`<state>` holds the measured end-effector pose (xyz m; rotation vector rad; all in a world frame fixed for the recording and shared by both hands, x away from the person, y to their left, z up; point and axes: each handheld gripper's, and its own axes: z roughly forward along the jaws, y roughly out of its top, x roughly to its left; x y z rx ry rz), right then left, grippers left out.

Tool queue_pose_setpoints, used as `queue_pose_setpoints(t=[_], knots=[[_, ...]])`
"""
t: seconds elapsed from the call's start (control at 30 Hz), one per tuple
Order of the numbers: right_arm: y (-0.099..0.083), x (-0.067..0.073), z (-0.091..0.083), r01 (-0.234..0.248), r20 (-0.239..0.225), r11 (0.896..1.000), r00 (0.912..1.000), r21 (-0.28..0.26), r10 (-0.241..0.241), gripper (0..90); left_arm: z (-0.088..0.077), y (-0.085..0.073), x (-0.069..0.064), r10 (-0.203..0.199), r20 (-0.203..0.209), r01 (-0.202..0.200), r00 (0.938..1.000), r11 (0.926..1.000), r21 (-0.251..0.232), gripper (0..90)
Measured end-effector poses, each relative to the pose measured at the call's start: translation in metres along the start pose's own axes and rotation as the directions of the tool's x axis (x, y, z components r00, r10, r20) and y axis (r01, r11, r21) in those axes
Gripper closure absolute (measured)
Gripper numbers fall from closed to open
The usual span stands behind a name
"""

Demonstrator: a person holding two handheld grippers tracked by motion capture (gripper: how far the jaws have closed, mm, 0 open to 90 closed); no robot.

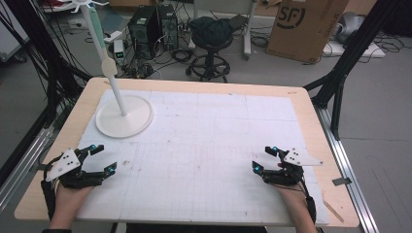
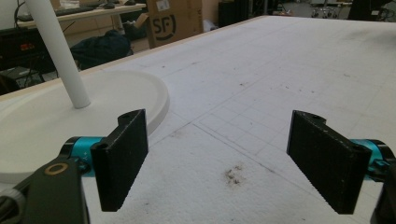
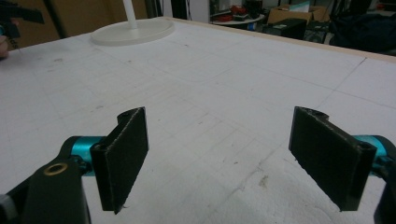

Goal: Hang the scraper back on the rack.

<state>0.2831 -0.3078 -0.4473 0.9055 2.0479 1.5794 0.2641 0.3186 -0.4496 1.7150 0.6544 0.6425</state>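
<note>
Left gripper [image 1: 104,159]: lower left of the high view, held in a hand [image 1: 68,201], jaws wide apart with nothing between them; it sits low over the mat
White stand [image 1: 124,115]: upper left of the mat in the high view, a round flat base with a slanted white pole [image 1: 104,58] rising to the top edge; in the left gripper view the base [image 2: 70,112] lies just beyond the left jaw, apart from it
Mat [image 1: 209,145]: white gridded sheet covering most of the table, with faint dark smudges; one smudge [image 2: 233,173] shows between the jaws in the left gripper view
Table [image 1: 311,116]: pale wooden edge showing around the mat
Right gripper [image 1: 266,158]: lower right of the high view, jaws spread wide and empty, well apart from the stand
Room, top of the high view: grey floor, computer towers [image 1: 153,29] and cables left of centre, a black stool [image 1: 211,41] at centre, a cardboard box [image 1: 306,26] at upper right, black frame legs at both sides
</note>
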Motion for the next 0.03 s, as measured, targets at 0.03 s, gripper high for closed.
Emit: queue_pose_setpoints(t=[0.03], knots=[[0.0000, -0.0002, 0.0001, 0.003, 0.004, 1.000, 1.0000, -0.003, -0.003, 19.0, -0.0001, 0.0000, 0.0001, 0.000, 0.000, 0.000, 1.0000, 1.0000, 0.002, 21.2]])
